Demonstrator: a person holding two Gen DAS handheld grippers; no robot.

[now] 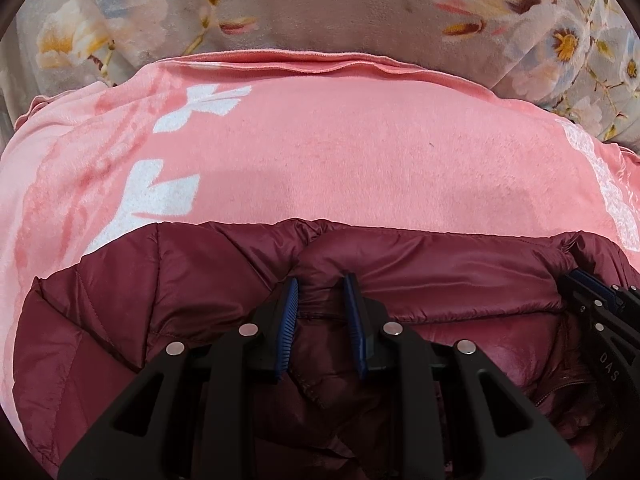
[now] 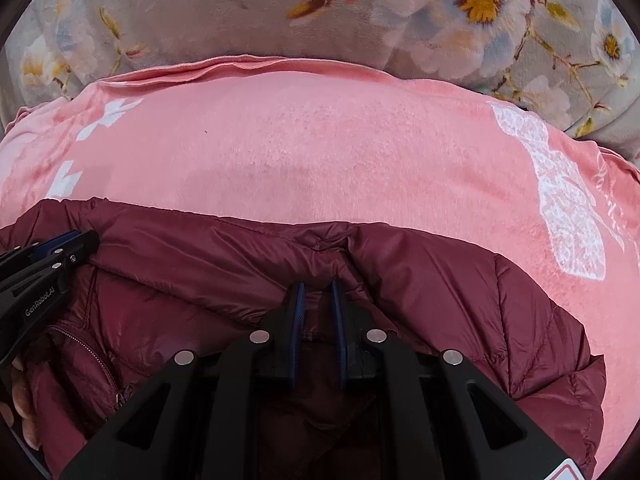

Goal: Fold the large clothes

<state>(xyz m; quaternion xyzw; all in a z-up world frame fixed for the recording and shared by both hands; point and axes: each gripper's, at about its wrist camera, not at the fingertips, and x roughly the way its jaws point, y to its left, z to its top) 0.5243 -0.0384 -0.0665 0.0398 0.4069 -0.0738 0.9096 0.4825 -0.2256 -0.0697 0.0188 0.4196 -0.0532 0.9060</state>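
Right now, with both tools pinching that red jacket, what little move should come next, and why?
Probably carry the gripped edge forward over the pink blanket. The left tool and right tool both pinch the jacket along one edge, its lining is exposed beneath, and the blanket ahead lies bare.

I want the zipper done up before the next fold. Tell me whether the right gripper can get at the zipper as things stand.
Probably not right away. The right gripper is shut on a fold of the maroon jacket, so it would have to let go first. The zipper itself lies uncovered nearby, close under the left gripper.

Jacket [image 1: 168,280] on blanket [image 1: 360,152]
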